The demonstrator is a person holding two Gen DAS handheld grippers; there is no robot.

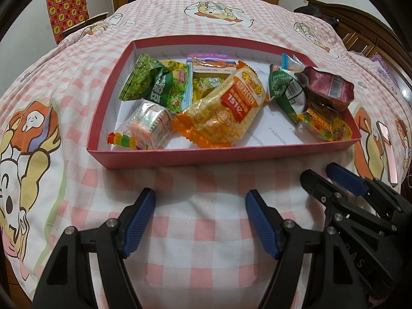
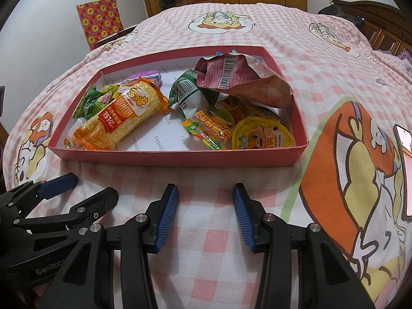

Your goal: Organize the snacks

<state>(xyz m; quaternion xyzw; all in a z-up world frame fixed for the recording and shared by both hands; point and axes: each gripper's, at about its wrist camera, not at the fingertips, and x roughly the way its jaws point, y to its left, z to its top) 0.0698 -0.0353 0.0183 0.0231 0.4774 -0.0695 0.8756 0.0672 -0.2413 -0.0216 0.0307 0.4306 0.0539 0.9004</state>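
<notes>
- On the bed, both the left gripper [image 1: 200, 221] and the right gripper [image 2: 205, 216] are hovering released, grasping nothing, just before the red box [image 1: 180, 155].
- Snacks, including the orange rice cracker pack [image 1: 221, 108], are lying heaped inside it.
- Risk: slippery wrappers are overlapping, so a pinch may be dragging neighbours out or crushing crackers.

We are holding the left claw [image 1: 200, 207] over the pink checked bedspread [image 1: 211, 231], its blue pads standing apart with only cloth between them. Just ahead of it the red box [image 1: 180, 157] is lying on the bed, its near wall facing us. Inside, straight beyond the claw, the orange rice cracker pack [image 1: 221, 108] is resting slantwise; left of it the green pea packets [image 1: 154, 85] are piling up, and to the right the maroon bag [image 1: 327, 87] is sitting. The right claw [image 1: 327, 177] is hovering just right of ours, its fingers parted. Further right a phone [image 1: 387, 152] is lying on the bedspread.
</notes>
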